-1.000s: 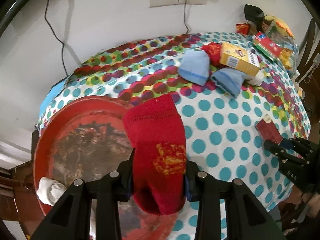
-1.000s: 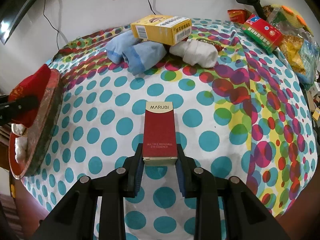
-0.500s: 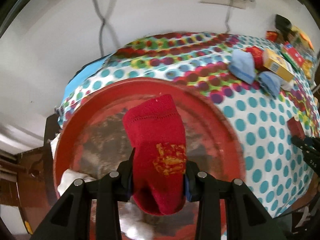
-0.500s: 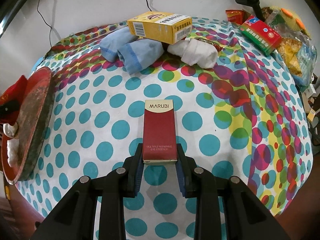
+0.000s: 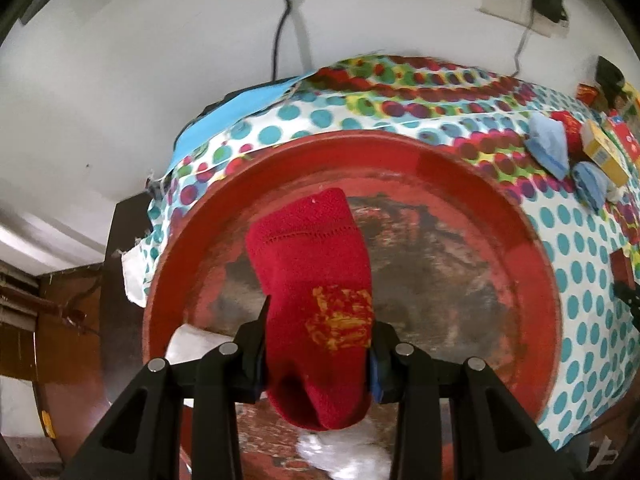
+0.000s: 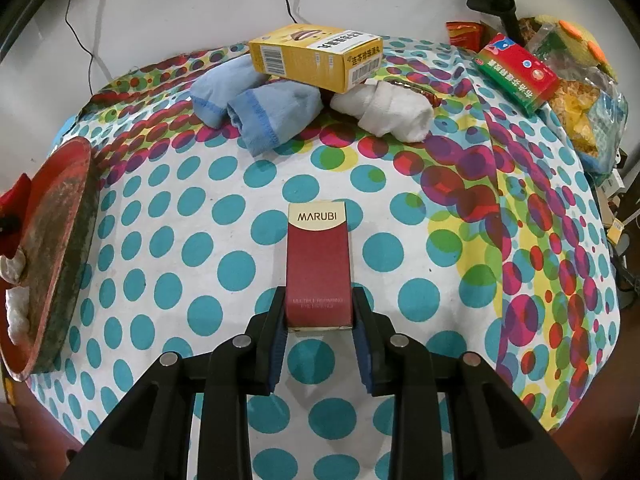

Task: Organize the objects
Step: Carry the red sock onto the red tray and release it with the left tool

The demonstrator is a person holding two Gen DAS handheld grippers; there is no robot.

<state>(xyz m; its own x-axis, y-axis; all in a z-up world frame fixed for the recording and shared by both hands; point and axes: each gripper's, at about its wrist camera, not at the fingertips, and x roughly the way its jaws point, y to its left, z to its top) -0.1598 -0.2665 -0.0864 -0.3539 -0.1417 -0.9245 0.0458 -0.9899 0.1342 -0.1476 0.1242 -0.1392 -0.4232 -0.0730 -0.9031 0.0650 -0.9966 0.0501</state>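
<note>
Counter (image 6: 400, 184) under a polka-dot cloth. Red tray (image 6: 52, 248) at 9 o'clock; blue socks (image 6: 256, 104), white sock (image 6: 388, 110) at 12. Green-red box (image 6: 518, 74), snack bags (image 6: 580, 92) at 2 o'clock.

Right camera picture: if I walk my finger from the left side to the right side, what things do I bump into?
red tray → blue socks → MARUBI box → white sock → green and red box → snack bags
</note>
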